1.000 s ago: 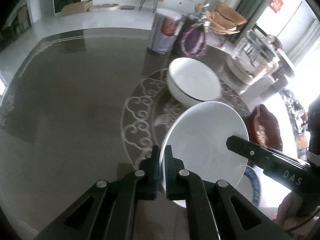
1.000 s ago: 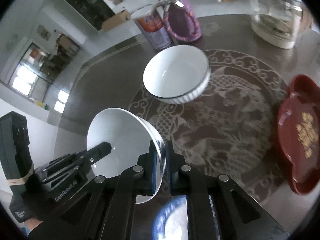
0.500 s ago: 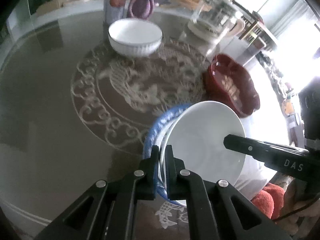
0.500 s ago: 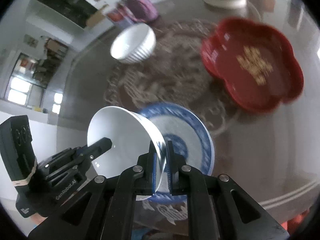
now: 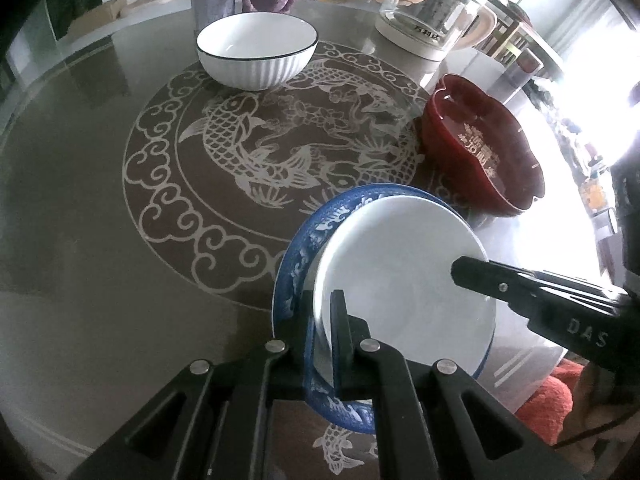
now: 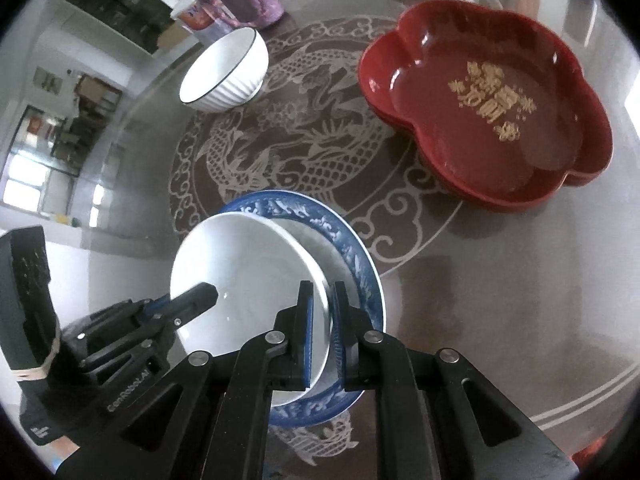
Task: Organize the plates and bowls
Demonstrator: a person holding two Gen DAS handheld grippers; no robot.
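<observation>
The fingers [image 5: 339,328] of the left gripper [image 5: 322,332] straddle the near rim of the white bowl [image 5: 400,280], now slightly parted rather than pinched tight as they were half a second ago. The right gripper [image 6: 322,328] likewise has its blue-padded fingers [image 6: 306,332] a little apart either side of the opposite rim, loosely around it. The white bowl, carried above the table a second ago, now sits inside the blue-rimmed plate [image 6: 356,264], still tipped somewhat. Beyond it lies the dragon-patterned tabletop [image 5: 80,184]. The red flower-shaped dish [image 6: 492,108] stands to the right, apart from the plate. Farther back rests the ribbed white bowl [image 5: 256,54], with a glass kettle [image 5: 432,12] behind.
</observation>
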